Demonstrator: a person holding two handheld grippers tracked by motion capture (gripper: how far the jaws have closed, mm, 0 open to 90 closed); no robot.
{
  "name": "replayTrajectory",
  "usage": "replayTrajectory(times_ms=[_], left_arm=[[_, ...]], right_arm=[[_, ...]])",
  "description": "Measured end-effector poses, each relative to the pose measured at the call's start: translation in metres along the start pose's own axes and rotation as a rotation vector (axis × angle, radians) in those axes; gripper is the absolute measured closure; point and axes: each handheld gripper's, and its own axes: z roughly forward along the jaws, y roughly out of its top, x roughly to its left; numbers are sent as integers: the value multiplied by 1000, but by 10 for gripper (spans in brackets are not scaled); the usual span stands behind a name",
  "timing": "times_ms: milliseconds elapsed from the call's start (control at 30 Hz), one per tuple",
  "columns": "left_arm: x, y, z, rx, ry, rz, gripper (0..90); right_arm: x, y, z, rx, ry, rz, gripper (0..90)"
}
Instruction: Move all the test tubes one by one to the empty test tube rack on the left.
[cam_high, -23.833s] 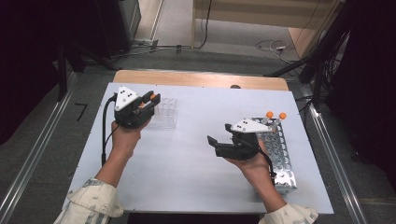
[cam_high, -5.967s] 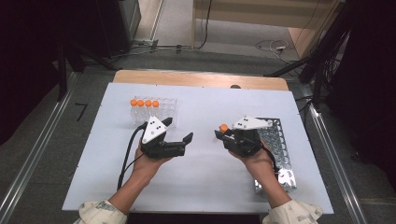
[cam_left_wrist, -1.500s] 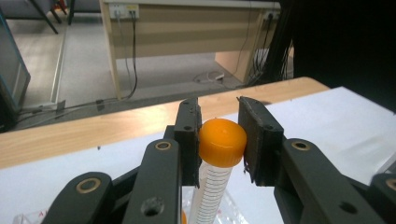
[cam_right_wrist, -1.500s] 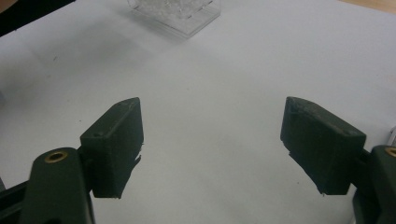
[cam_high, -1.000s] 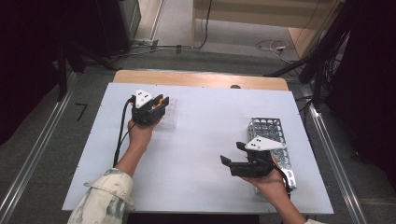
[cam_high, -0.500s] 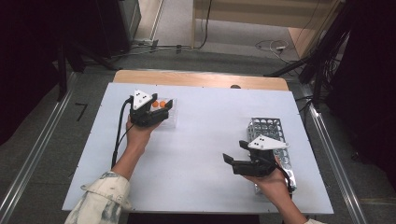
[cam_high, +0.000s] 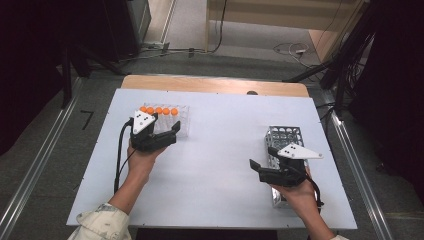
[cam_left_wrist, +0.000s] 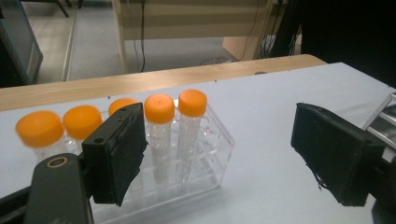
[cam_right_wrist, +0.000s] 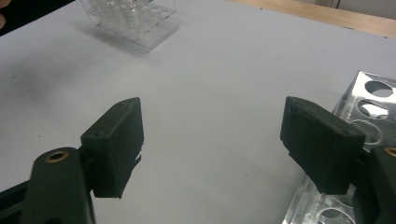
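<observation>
Clear plastic rack holds five orange-capped tubes in a row; left gripper sits just in front of it, jaws just opened wide w/ nothing between. Right gripper, black blocky pads apart & empty, hovers well right of the rack, beside a perforated metal rack.

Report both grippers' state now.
Left gripper: open, jaws just opened, nothing between them, beside the clear plastic rack of orange-capped tubes.
Right gripper: open, empty.

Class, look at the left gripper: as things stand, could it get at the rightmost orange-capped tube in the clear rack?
Probably yes. The left gripper, its jaws just opened and empty, sits right beside the clear rack, and the rightmost orange-capped tube stands upright with nothing in front of it.
</observation>
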Motion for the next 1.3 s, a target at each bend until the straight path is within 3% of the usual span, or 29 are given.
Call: replayTrajectory(times_ms=[167,333,700,800,967,1200,1300], left_arm=[[3,-10,-20,2,21,0,181],[11,-23,-43,11,75,18,180],[46,-51,-98,40,197,-4,166],[59,-59,-112,51,255,-14,165],[83,-74,-126,74,330,-57,165],[91,-91,-133,115,343,-81,158],[91,-92,-135,104,338,-91,154]], right_arm=[[-8,-3,-9,-17,-37,5,202],[-21,-10,-24,-41,-90,25,202],[-58,-38,-62,-85,-218,121,202],[-66,-46,-71,-84,-282,128,202],[-83,-65,-90,-85,-350,194,202],[-99,-88,-103,-54,-426,257,202],[-102,-92,-103,-42,-430,273,198]])
